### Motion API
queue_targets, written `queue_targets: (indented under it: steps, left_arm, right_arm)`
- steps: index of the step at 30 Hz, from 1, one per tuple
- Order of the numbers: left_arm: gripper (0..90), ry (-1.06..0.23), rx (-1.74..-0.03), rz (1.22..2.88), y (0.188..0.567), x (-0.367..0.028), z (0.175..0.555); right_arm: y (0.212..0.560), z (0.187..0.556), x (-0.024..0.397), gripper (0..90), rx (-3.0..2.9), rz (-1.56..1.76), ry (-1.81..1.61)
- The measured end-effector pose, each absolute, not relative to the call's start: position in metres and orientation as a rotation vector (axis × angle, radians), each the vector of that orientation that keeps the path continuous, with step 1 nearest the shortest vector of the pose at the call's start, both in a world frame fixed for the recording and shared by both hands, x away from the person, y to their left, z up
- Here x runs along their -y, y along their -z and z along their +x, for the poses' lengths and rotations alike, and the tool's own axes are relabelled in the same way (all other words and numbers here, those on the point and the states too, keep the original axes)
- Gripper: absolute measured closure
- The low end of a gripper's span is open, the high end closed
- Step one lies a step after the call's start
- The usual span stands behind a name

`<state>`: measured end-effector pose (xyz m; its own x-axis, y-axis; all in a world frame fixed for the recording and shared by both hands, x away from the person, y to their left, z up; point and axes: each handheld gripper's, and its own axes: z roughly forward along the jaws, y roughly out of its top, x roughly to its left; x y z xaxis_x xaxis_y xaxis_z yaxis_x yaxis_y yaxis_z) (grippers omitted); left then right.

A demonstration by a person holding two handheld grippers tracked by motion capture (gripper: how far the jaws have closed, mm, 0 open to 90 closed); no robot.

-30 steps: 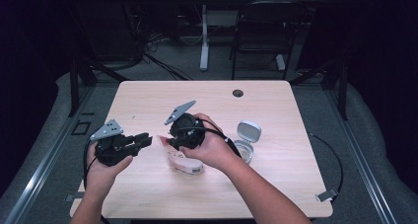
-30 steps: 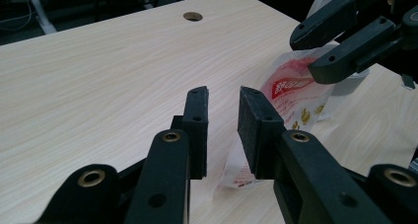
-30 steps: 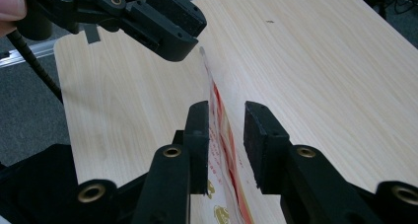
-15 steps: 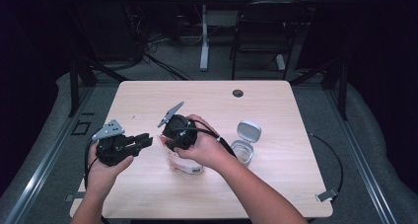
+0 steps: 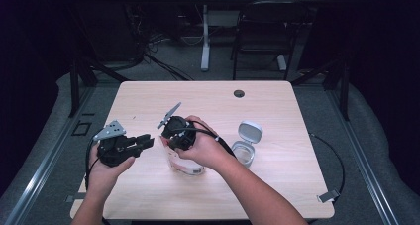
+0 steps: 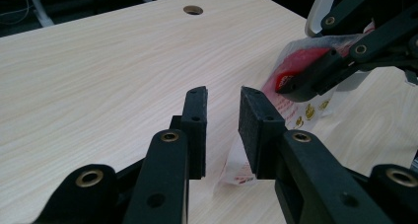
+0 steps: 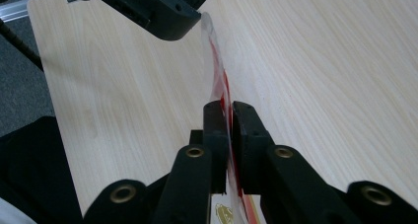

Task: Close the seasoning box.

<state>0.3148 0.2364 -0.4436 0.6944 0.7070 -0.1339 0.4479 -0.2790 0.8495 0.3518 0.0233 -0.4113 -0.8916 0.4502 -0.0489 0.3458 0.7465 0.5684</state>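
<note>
Now our right claw clamps the plastic packet upright above the table, presumably so our parted left claw can pinch its free edge.

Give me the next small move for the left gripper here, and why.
Probably close the left gripper on the packet. The right gripper is shut on the packet, holding it up off the table, while the left fingers stand open with the packet's free edge just beyond their gap.

room dark | grey floor | chair | desk leg
</note>
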Motion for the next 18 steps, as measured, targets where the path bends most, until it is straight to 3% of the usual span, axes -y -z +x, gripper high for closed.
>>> queue_targets:
  steps: [18]
  left_arm:
    - [70.2,-0.323,-0.893,1.921,0.4453,-0.2361,0.3157]
  right_arm:
    - [0.4087,0.3535,-0.0142,89.6,-2.744,0.546,-0.832]
